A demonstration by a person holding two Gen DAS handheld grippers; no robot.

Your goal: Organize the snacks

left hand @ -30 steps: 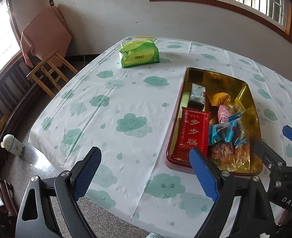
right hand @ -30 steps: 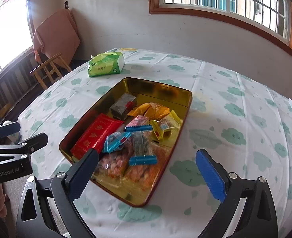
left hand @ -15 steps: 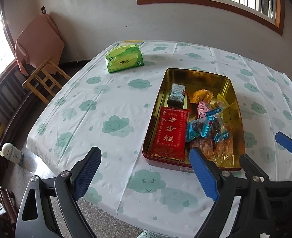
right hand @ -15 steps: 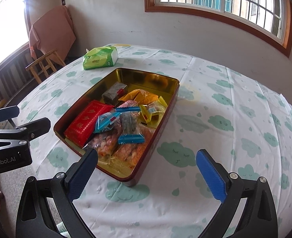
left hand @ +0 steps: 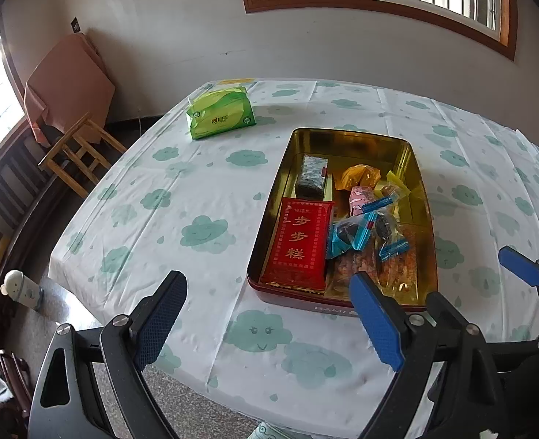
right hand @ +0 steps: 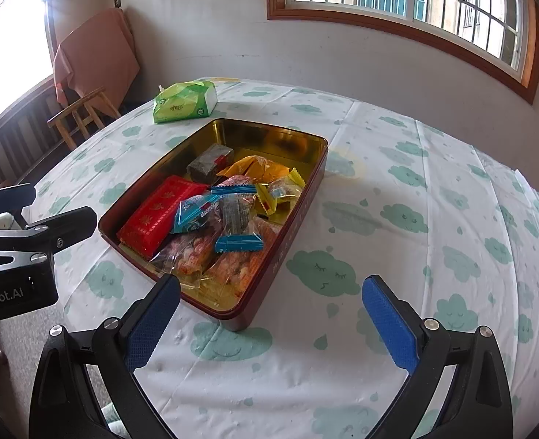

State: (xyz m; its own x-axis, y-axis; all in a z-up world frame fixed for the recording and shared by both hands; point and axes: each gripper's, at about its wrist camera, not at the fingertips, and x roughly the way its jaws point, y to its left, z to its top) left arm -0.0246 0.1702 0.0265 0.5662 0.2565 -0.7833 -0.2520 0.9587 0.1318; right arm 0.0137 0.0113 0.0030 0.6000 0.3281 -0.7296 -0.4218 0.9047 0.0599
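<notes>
A gold tin (left hand: 350,142) with red outer walls (right hand: 287,245) sits on the table and holds several snacks: a red box (left hand: 298,245) (right hand: 156,212), a dark block (left hand: 311,177) (right hand: 211,162), blue, pink, yellow and orange wrapped sweets (right hand: 233,216) and clear bags of crackers. My left gripper (left hand: 269,322) is open and empty, near the tin's front left corner above the table edge. My right gripper (right hand: 269,322) is open and empty, just in front of the tin's near corner. Each gripper shows at the other view's edge.
The table has a white cloth with green clouds (left hand: 203,230) (right hand: 404,216). A green tissue pack (left hand: 220,117) (right hand: 183,102) lies at the far left. A wooden chair (left hand: 79,150) stands left of the table, a wall with a window behind it.
Both grippers have drawn back and up from the tin, which now looks smaller and farther off. Both stay open and empty. The snacks have not moved.
</notes>
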